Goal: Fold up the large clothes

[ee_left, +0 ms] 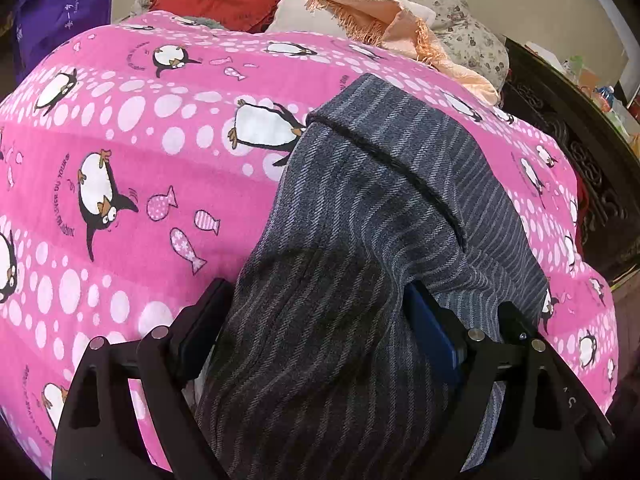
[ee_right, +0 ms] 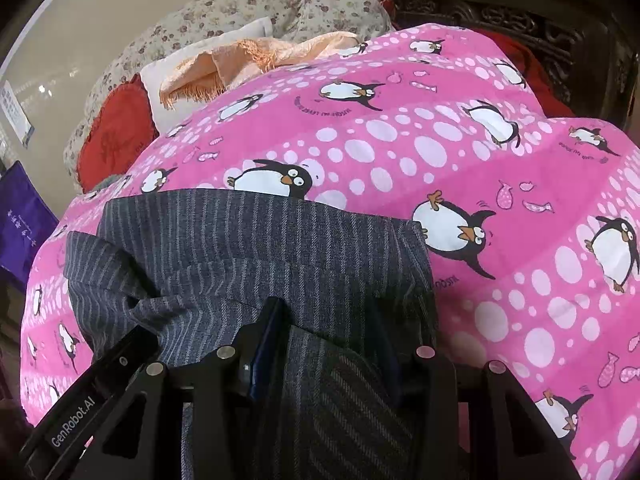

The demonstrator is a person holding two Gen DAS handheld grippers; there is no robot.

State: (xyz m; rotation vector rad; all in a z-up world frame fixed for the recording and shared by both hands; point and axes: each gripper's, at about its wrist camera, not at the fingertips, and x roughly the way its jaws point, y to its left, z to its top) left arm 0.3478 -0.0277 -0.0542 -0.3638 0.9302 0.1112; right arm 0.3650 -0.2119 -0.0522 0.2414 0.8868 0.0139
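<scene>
Grey striped garment lies on the pink quilt and hides most of your fingers. "GenRobot.AI" reads on your right gripper; the quilt's lettering is too small to read. Both your grippers, left included, clench bunched cloth, angled down.

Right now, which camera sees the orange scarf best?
The right wrist view: the orange scarf lies spread out across the pillows there, fringe clear. The left wrist view shows it too, bunched toward the top edge.
</scene>
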